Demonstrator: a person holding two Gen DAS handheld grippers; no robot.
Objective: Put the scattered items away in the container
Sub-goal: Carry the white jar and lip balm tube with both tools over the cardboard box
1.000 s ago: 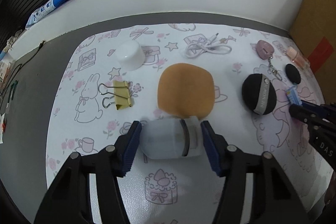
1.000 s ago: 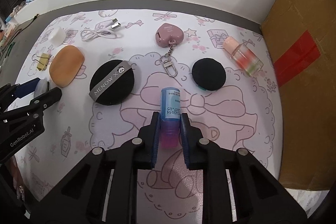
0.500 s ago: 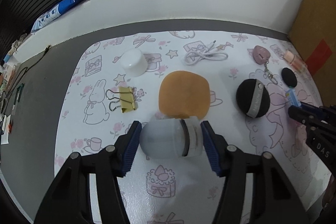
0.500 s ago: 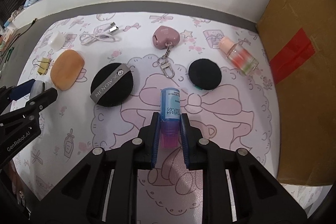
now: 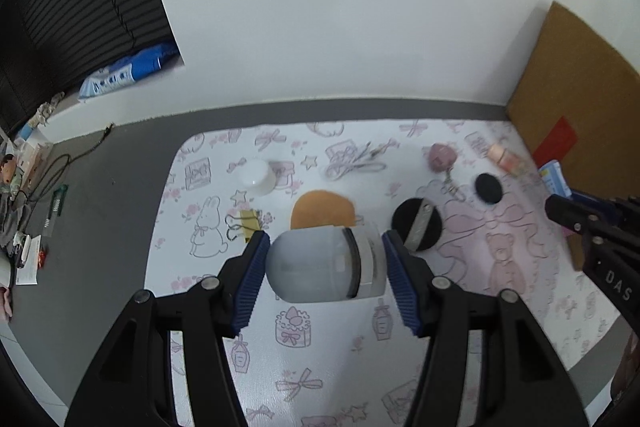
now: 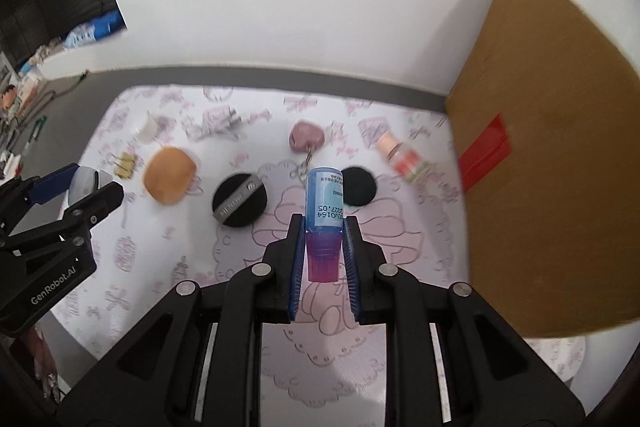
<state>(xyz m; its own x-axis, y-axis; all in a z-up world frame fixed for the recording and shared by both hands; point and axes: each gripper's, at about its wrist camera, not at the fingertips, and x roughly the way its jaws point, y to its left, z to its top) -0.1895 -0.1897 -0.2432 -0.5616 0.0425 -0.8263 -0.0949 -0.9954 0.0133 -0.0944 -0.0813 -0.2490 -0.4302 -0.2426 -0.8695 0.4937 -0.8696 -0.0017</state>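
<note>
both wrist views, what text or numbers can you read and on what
"GenRobot.AI": on the left gripper body, right wrist view.
"DAS": on the right gripper body, left wrist view.
"2027.05": on the blue tube, inverted; the code beside it is partly hidden, the small print too small.
Black puff strap lettering: blurred.
Blue packet print: too small.

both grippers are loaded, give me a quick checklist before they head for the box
1. Left gripper shut on the frosted jar: ok, held sideways between both pads.
2. Right gripper shut on the blue tube: ok, gripped by its purple cap end.
3. Both items lifted off the mat: ok.
4. Cardboard box within sight: ok, at the right.
5. Box opening clear: cannot tell, only its outer wall shows.
6. Grippers apart from each other: ok.
</note>
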